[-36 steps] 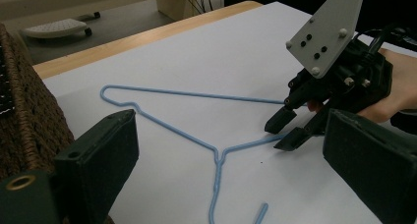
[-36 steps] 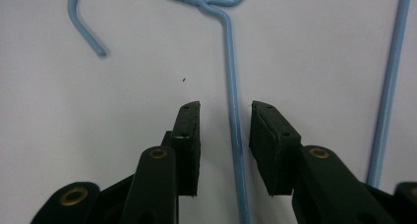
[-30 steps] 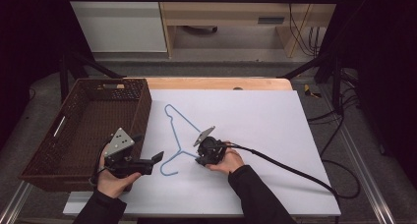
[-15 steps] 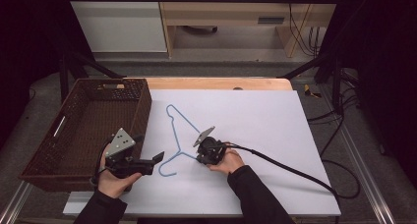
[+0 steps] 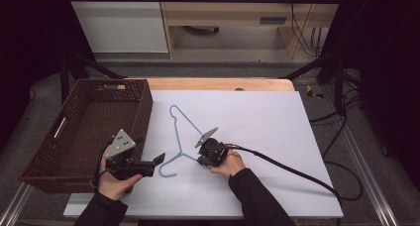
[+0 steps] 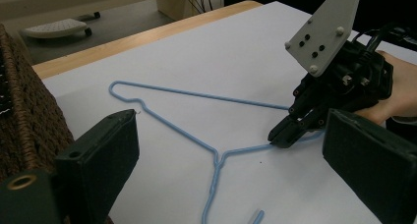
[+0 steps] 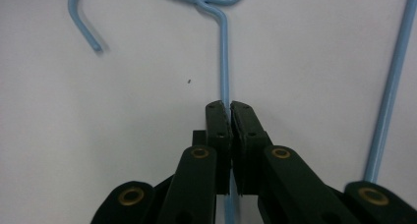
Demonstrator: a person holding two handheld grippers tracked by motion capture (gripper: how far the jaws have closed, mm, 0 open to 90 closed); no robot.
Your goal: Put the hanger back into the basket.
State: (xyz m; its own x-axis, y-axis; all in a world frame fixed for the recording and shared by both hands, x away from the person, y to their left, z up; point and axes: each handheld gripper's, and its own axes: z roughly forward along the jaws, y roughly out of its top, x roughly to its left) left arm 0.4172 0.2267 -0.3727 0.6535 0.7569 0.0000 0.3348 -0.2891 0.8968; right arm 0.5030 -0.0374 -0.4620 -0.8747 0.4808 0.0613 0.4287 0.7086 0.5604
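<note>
Right gripper (image 5: 202, 160): its jaws have just been closing, and now they are pinching one thin wire arm of the blue hanger (image 5: 177, 137); in the right gripper view the wire is passing straight between the two pads (image 7: 220, 123).
Left gripper (image 5: 159, 159): it is hovering with jaws standing wide apart and nothing between them, pointing toward the hanger from the basket side.
Hanger place: it is lying flat on the white table sheet (image 5: 257, 122), between the two grippers; its neck and hook are lying just ahead of the right gripper's tips, and its long bar is running off to one side of them.
Basket (image 5: 54, 151): it is standing just beside the left gripper, on the side away from the hanger, and nothing is showing inside it.
Done: the grasp on the hanger seems to be made.
Left: the hanger is not yet lifted from the sheet; I judge that carrying it over to the basket is the remaining work, perhaps with the left gripper helping.
</note>
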